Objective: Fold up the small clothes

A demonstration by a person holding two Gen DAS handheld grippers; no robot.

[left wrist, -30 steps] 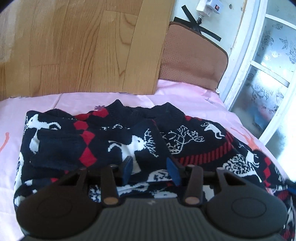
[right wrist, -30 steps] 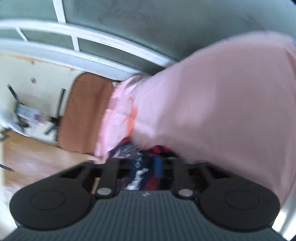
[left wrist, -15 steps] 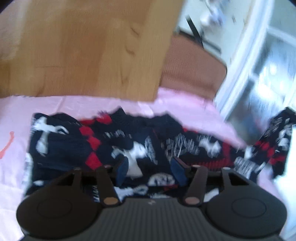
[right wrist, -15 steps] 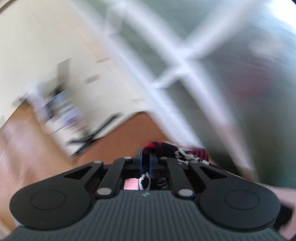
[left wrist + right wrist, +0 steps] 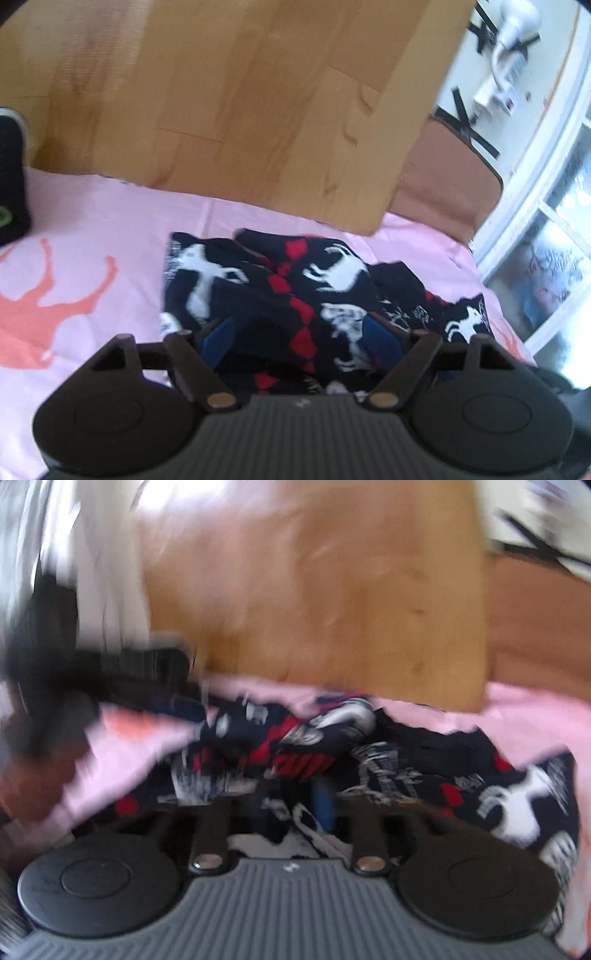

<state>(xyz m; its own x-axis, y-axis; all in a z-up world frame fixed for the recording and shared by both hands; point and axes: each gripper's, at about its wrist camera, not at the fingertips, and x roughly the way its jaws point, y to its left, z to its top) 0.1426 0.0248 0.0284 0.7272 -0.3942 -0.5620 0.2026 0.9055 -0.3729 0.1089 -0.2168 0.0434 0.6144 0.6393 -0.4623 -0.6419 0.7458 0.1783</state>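
Note:
A navy knitted sweater (image 5: 295,291) with white deer and red diamonds lies bunched on the pink sheet (image 5: 92,236). My left gripper (image 5: 300,339) hovers low over its near edge. Its jaws are opening and stand wide, with the knit under and between the blue pads (image 5: 219,339), which do not press on it. In the blurred right wrist view the same sweater (image 5: 443,775) fills the lower middle. My right gripper (image 5: 291,808) sits right at it, jaws opening, with folded cloth lying loosely between them. Only one of its blue pads (image 5: 323,805) shows.
A wooden board (image 5: 240,99) stands behind the bed, a brown cushion (image 5: 443,184) to its right. A white-framed window (image 5: 546,236) borders the bed's right side. A dark object (image 5: 11,177) sits at the left edge. A dark blurred shape (image 5: 48,672) lies left of the right gripper.
The right gripper swung from the window side over onto the sweater, carrying a part of it across, and its jaws opened. The left gripper's jaws widened and it shifted, so the sweater looks more bunched.

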